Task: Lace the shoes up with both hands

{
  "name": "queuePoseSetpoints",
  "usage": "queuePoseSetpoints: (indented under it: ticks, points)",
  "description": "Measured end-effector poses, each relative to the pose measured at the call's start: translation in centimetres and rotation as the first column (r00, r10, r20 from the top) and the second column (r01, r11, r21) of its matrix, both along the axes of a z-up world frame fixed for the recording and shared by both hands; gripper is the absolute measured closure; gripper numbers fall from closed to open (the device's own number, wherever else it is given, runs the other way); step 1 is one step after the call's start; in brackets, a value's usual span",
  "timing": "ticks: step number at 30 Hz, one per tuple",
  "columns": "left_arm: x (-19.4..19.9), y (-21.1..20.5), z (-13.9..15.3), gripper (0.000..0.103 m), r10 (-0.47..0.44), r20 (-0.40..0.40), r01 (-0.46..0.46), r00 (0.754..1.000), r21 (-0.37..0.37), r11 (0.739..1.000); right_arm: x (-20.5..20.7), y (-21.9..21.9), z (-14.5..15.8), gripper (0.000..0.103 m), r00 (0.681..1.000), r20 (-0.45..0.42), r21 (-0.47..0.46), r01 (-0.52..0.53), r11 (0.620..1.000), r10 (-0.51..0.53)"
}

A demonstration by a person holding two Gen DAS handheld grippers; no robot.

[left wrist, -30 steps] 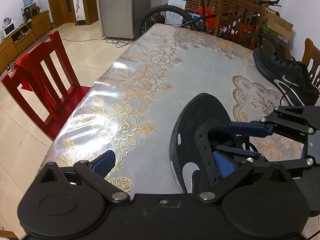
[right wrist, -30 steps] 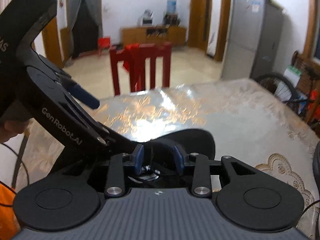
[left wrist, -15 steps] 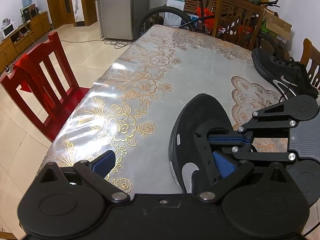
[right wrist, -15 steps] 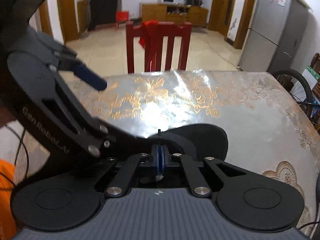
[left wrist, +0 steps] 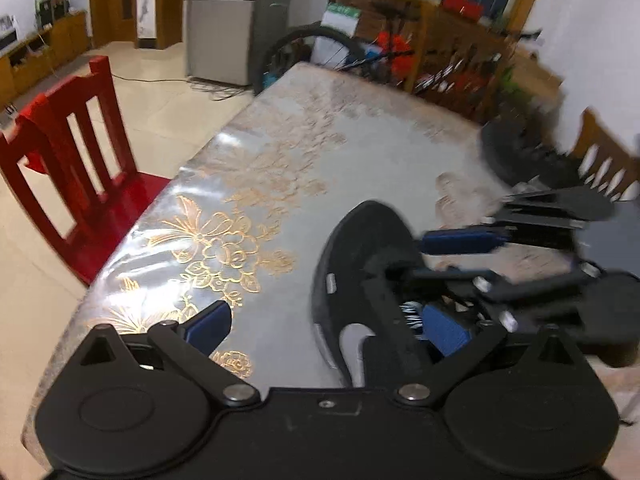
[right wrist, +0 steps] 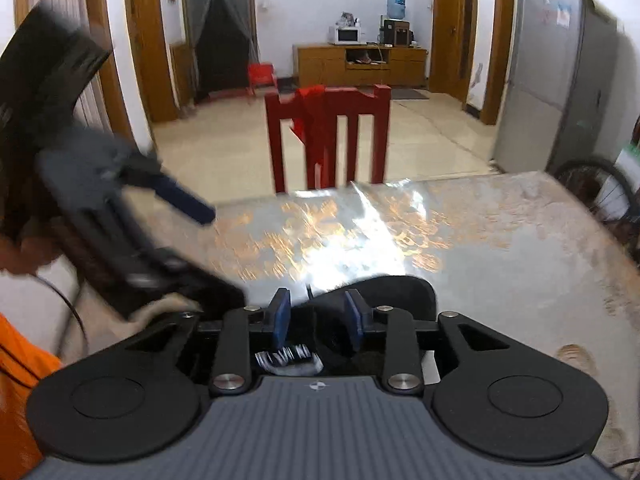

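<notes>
Bright indoor light, tabletop [right wrist: 360,248] glare, motion blur, fisheye edges.

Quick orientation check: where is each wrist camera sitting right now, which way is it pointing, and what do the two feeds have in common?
Left wrist view: rides the left claw, looking along the table toward a bicycle; its fingers stand wide apart astride the near shoe, with the right claw entering from the right side.
Right wrist view: rides the right claw, looking across the table toward the red chair; fingers apart above the shoe, a hand showing at left.
Shared: the shoe, table, red chair, fridge, and each other's claw.
</notes>
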State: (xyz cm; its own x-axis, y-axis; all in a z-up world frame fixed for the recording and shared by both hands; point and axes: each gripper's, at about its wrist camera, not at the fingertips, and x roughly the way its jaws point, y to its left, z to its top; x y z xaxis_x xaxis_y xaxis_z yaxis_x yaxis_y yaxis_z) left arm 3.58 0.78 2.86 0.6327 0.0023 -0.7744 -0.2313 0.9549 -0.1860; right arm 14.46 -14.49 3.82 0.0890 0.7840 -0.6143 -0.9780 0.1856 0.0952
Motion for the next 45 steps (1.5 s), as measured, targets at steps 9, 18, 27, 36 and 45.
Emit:
queuePoseSetpoints:
  ticks: [9,18,27,36,45]
  points:
    - [-1.7,-0.6,-0.4,0.001,-0.018,-0.019,0.020,1.000,0.100,0.995,-1.8,5.5,-2.4,0.100,0.990,0.112,-0.146,-0.071,0.987,0.088]
    - [-2.2,1.5,2.2,0.001,-0.003,0.180,0.002,0.984,0.006,1.000,2.0,-0.2,11.1,0.100,0.909,-0.416,0.488,0.249,0.837,-0.027]
    - [0.4,2.2,10.4,0.066,-0.249,0.539,0.253,0.805,0.068,0.965,-2.6,-1.6,14.0,0.099,0.895,-0.440,0.512,0.319,0.798,-0.075]
    - [0.3,3.7,23.9,0.096,-0.471,0.623,0.422,0.625,0.238,0.875,-4.2,-1.1,21.4,0.102,0.932,-0.347,0.651,0.322,0.687,-0.107]
    - [-1.6,4.5,29.4,0.057,-0.553,0.623,0.398,0.553,0.385,0.832,-6.0,1.3,27.2,0.087,0.954,-0.220,0.689,0.298,0.661,-0.201]
